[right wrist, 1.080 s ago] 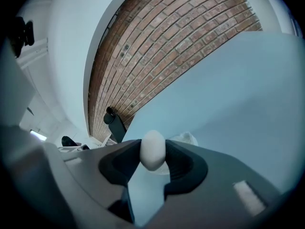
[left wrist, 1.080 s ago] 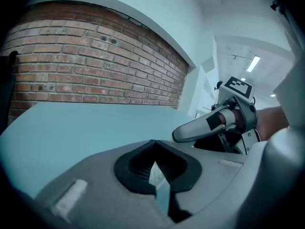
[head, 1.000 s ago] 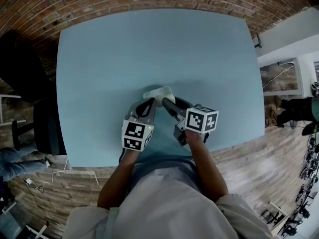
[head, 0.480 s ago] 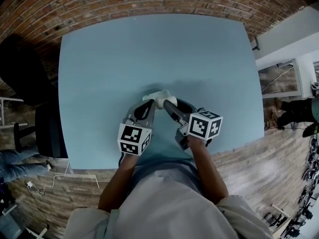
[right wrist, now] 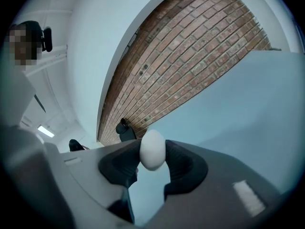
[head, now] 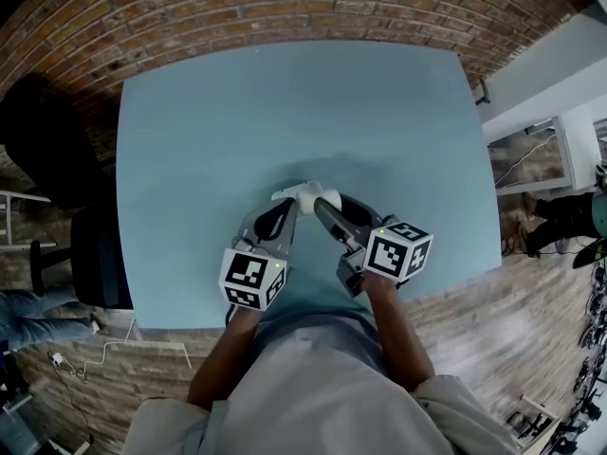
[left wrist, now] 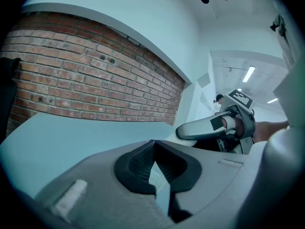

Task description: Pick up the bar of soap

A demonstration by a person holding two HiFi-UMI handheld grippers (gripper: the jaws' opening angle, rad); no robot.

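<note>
The bar of soap (head: 310, 197) is a white rounded oval; in the right gripper view the soap (right wrist: 152, 148) sits pinched between the two black pads. My right gripper (head: 319, 204) is shut on it and holds it just above the pale blue table (head: 218, 140), where a soft shadow lies beyond it. My left gripper (head: 286, 201) is right beside the soap on its left. In the left gripper view, the left gripper (left wrist: 153, 143) has its tips meeting with nothing between them. The right gripper (left wrist: 214, 128) shows there at close right.
A brick wall (head: 285, 8) borders the table's far edge. A dark chair (head: 57, 159) stands off the table's left side. Wooden floor (head: 474, 301) and shelving (head: 531, 154) lie to the right. The person's arms and torso fill the near edge.
Both grippers and the soap have drawn a little nearer to the person and look slightly higher; the soap's shadow now lies apart from it. The right grip has not changed.
</note>
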